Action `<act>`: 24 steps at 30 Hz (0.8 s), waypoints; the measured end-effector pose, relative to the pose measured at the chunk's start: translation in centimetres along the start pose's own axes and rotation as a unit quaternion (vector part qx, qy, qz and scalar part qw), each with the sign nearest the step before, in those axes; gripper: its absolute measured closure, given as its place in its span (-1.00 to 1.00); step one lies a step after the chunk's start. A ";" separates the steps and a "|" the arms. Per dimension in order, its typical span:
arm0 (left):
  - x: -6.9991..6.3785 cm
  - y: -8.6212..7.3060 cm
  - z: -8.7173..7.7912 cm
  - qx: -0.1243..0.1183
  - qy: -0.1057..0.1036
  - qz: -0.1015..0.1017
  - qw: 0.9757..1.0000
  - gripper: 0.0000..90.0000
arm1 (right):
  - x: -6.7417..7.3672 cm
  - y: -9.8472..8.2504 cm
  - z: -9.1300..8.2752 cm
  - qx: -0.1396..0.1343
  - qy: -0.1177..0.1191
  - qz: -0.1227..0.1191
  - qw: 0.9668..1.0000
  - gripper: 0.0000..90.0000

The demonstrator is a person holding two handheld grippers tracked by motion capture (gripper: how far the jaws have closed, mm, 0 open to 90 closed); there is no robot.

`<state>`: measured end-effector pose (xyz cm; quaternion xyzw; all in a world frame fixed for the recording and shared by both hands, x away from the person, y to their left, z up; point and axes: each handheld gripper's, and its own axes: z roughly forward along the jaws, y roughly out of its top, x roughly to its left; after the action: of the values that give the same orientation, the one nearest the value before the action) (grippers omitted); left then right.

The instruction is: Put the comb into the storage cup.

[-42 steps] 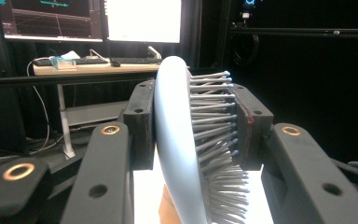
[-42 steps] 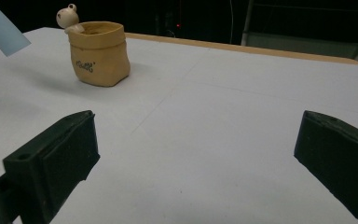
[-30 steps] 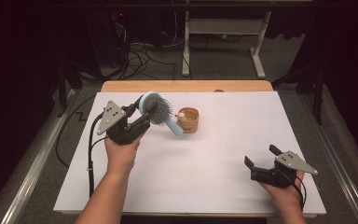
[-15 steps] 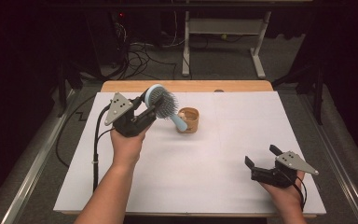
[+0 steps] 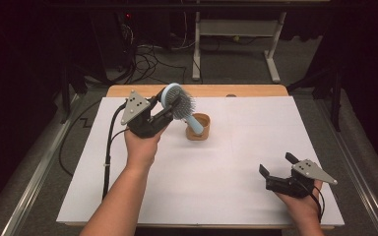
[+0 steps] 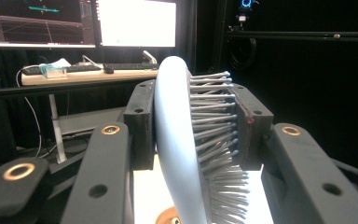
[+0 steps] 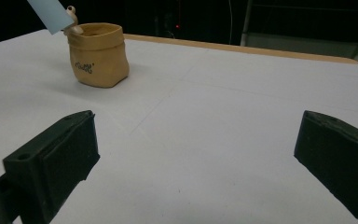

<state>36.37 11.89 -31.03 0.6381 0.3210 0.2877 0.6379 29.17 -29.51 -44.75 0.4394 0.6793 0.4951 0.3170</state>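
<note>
A light blue hairbrush [image 5: 178, 104] with grey bristles is held in the air, my left gripper [image 5: 163, 102] shut on its head. In the left gripper view the pads [image 6: 140, 122] clamp the brush head [image 6: 179, 140] from both sides. The brush handle [image 5: 193, 124] slants down over a small tan sack-shaped pot [image 5: 199, 128] on the white table cover; whether it touches the pot I cannot tell. In the right gripper view the pot [image 7: 98, 55] stands far left with the handle tip [image 7: 51, 16] above it. My right gripper [image 5: 276, 173] rests open at the near right, nothing between its fingers.
A white sheet [image 5: 236, 167] covers the wooden table [image 5: 256, 91]. Beyond the far edge are cables [image 5: 145, 61] on the floor and a white desk frame [image 5: 236, 44]. Monitors [image 6: 135, 23] and a keyboard desk show behind the brush in the left gripper view.
My left gripper has carried the hairbrush to the right and a little up, bringing its handle over the pot. The right gripper has stayed put.
</note>
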 end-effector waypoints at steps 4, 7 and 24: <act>-0.1 0.2 0.5 0.000 0.000 0.003 1.000 0.30 | 0.0 0.0 0.0 0.000 0.000 0.000 1.000 -0.99; -0.2 0.2 1.1 0.000 0.000 0.002 1.000 0.30 | -0.1 0.0 -0.1 -0.002 0.000 0.001 1.000 -0.99; -0.2 0.6 3.3 0.008 0.013 0.012 1.000 0.30 | -0.1 0.0 -0.1 -0.004 0.000 0.003 1.000 -0.99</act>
<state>38.90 9.67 -30.51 0.6433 0.3233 0.3011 0.6253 29.15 -29.65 -44.68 0.4403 0.6758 0.4990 0.3169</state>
